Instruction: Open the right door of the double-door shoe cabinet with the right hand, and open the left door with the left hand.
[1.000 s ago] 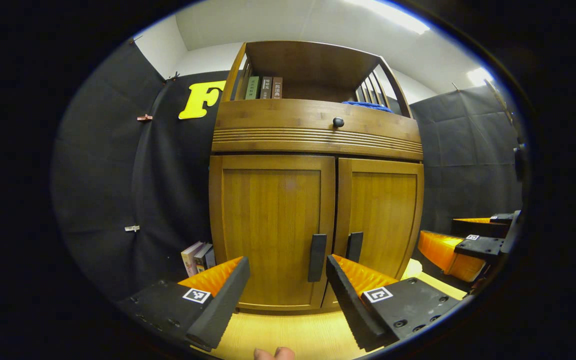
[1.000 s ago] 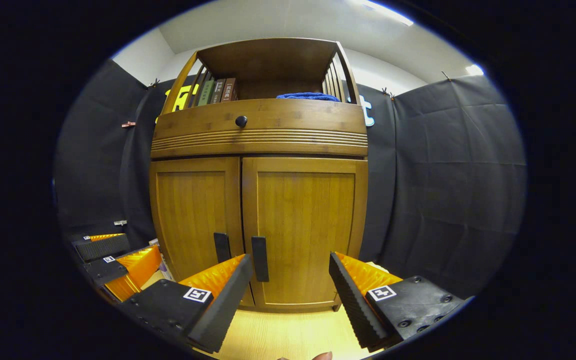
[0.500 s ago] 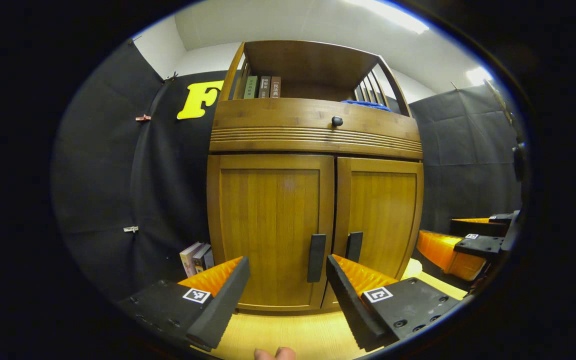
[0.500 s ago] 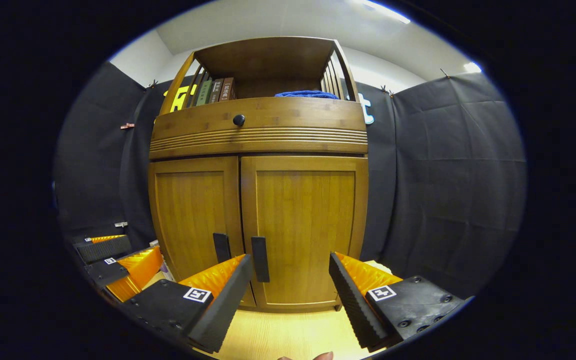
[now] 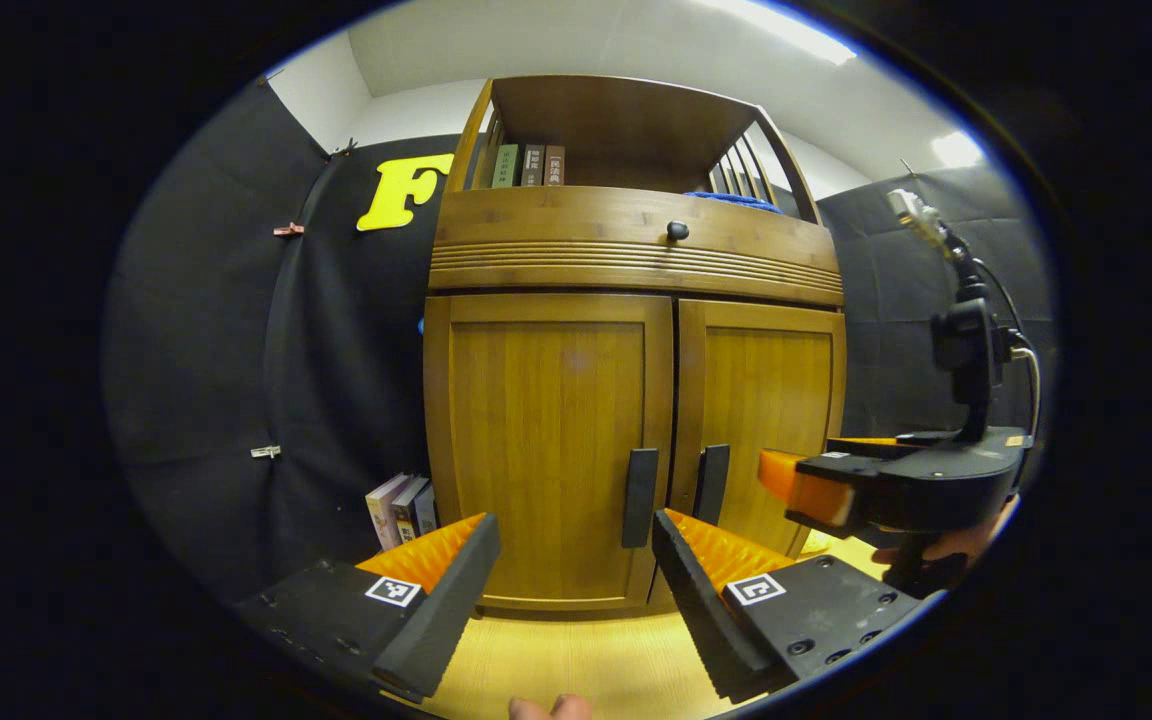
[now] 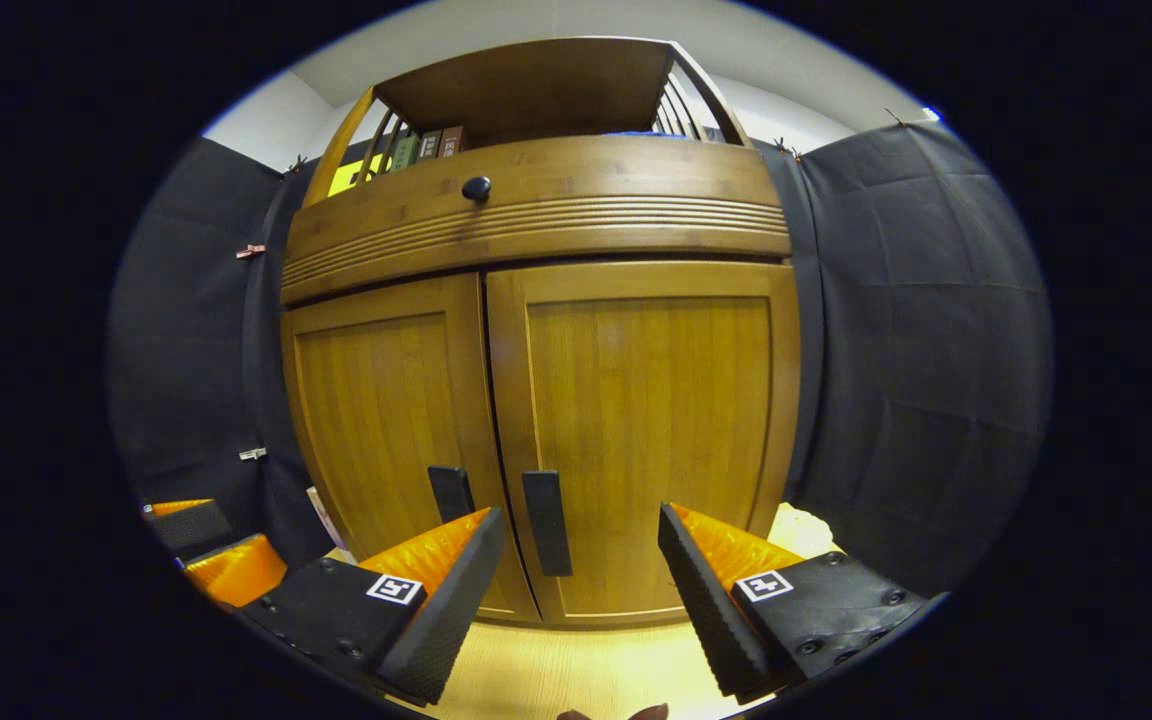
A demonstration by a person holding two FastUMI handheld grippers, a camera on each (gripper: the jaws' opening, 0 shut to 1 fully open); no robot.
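Floor: pale wood, shoe cabinet standing on it.
Doors: both sitting closed.
Left gripper: gaping wide, gripping nothing.
Right gripper: gaping wide, facing right handle, gripping nothing.

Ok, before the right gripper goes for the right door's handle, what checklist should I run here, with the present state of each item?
1. Both doors shut: ok. The right door and left door sit flush.
2. Right gripper open wide enough for the handle: ok, the jaws stand well apart.
3. Right handle lined up between the fingers: ok, roughly; it sits nearer the left finger.
4. Gripper at the handle: not ok, it is not yet touching it.
5. Left gripper open and facing the left handle: ok.
6. Right door's swing path free of the left gripper: cannot tell.
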